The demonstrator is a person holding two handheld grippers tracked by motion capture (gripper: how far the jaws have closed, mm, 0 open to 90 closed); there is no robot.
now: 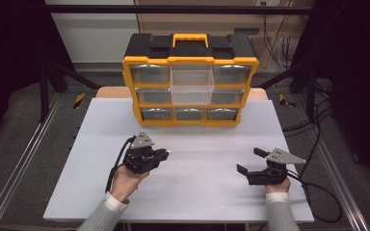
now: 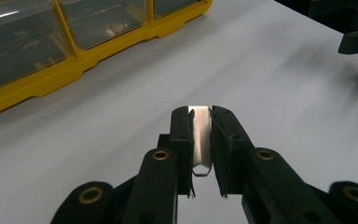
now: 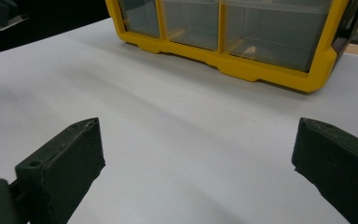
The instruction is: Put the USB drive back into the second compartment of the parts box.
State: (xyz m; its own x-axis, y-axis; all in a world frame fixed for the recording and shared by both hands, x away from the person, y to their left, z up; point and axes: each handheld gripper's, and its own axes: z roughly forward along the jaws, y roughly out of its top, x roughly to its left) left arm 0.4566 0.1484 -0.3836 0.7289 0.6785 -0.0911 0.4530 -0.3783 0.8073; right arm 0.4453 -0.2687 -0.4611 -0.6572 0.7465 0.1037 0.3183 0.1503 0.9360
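My white tabletop carries one thing: a yellow-and-black drawer organiser standing upright at twelve o'clock, by the far edge, its clear drawers facing me across the bare board.

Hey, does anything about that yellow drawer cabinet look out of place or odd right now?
Yes: on the drawer cabinet, the clear middle drawer in the top row sticks out toward the person, while the other drawers sit flush. Nothing looks spilled or damaged.
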